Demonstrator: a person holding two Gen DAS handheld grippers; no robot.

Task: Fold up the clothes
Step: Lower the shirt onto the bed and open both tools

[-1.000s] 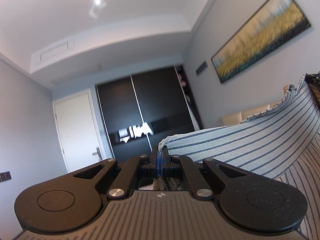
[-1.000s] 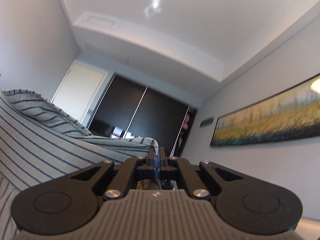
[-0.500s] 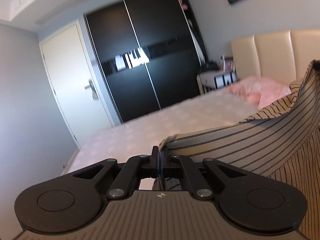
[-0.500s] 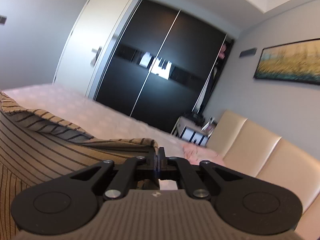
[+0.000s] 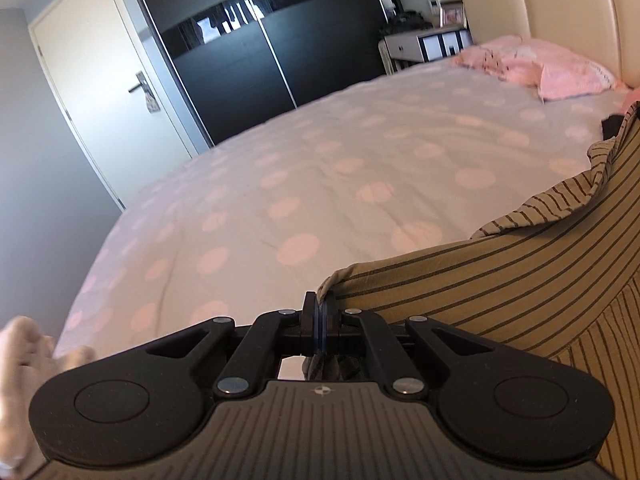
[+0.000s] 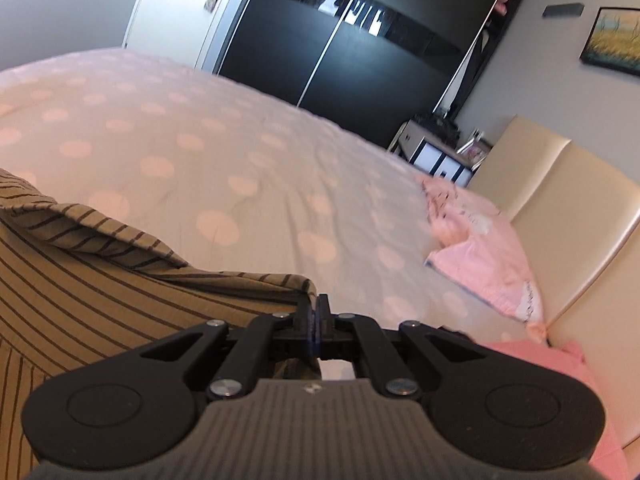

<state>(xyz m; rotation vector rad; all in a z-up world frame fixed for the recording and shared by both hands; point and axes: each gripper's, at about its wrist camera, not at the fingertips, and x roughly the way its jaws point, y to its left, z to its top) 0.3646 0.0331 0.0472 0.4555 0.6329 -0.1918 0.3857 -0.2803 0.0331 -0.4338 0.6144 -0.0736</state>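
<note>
Both grippers, left gripper (image 5: 321, 312) and right gripper (image 6: 316, 312), have jaws clenched on the tan dark-striped cotton shirt (image 5: 500, 280), hanging toward 3 o'clock over the polka-dot bed (image 5: 320, 160); no fold appears made yet.

Left gripper (image 5: 321, 312): you see a matte black body with two rounded lobes, each carrying a shallow circular recess.
Left linkage: black bars run in from each lobe to the fingers, pinned with silver round-head screws.
Left fingers (image 5: 309, 314): narrow black blocks faced with thin blue pads.
Left housing: grey ribbed plate below the linkage, marked with a small round crosshair emblem at its top edge.
Right gripper (image 6: 318, 316): you see the same build, black lobes with circular recesses.
Right linkage: black bars with silver screws at the pivots.
Right fingers (image 6: 325, 312): black, blue-lined.
Right housing: grey ribbed plate, same emblem.
</note>
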